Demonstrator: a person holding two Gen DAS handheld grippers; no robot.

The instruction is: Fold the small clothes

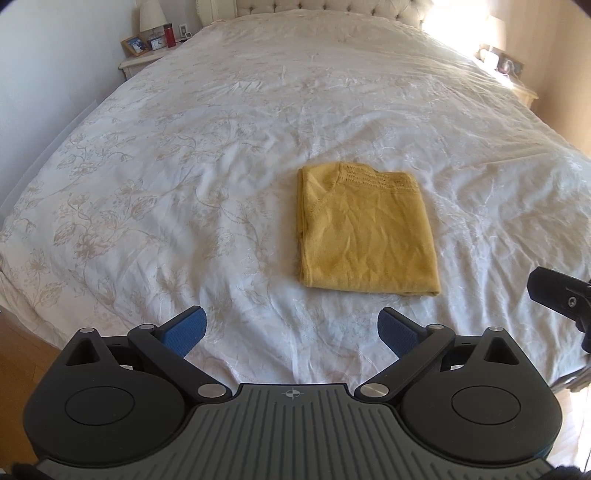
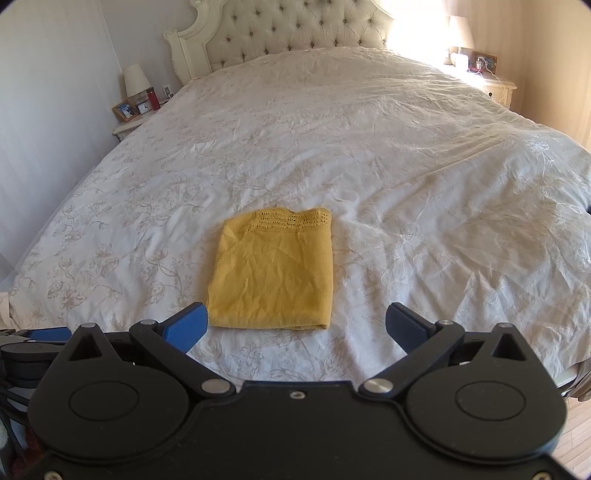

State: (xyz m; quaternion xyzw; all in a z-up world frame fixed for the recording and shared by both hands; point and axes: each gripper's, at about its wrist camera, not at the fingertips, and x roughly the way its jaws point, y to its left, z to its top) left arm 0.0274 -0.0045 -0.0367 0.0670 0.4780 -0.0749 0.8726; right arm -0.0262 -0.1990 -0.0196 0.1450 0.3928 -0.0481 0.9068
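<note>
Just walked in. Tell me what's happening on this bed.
A person is folding small clothes with two handheld grippers. A yellow knit garment lies folded into a neat rectangle on the white bedspread. The left gripper and right gripper are both open and empty, short of the garment, touching nothing.

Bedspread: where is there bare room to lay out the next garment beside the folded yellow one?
Free: the white floral bedspread right of the folded yellow top, left of it toward the nightstand side, and beyond it up to the tufted headboard. Tight: the strip between the top and both open tools.
</note>
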